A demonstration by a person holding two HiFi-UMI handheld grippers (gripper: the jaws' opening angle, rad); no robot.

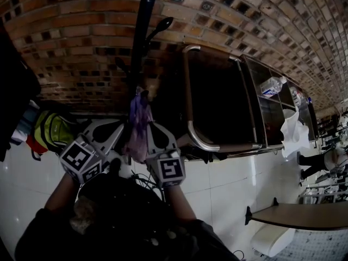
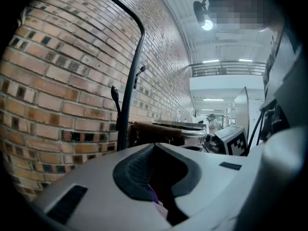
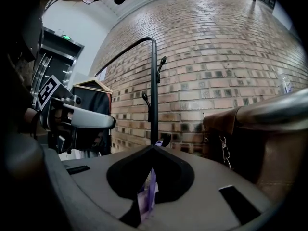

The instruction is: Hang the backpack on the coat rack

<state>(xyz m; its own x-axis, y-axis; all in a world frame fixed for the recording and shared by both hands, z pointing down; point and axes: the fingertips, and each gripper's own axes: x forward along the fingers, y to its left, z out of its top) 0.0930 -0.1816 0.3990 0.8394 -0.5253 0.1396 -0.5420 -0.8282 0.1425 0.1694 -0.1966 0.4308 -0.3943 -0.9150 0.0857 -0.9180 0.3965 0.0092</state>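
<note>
The purple backpack (image 1: 138, 125) hangs bunched between my two grippers, just in front of the dark coat rack pole (image 1: 142, 37). A hook (image 1: 161, 25) sticks out higher up the pole. My left gripper (image 1: 127, 126) is shut on purple fabric (image 2: 156, 202) of the backpack. My right gripper (image 1: 152, 127) is shut on a strip of the same purple fabric (image 3: 147, 194). In the left gripper view the coat rack pole (image 2: 129, 95) rises close ahead against the brick wall. In the right gripper view the coat rack pole (image 3: 154, 90) stands straight ahead. Most of the backpack is hidden by the grippers.
A brown cart with a metal rail (image 1: 189, 99) stands right of the rack. Beyond it is a shelf with a water bottle (image 1: 270, 86). A yellow-green bag (image 1: 51, 129) lies at the left by dark hanging clothes. A table edge (image 1: 304, 213) shows at lower right.
</note>
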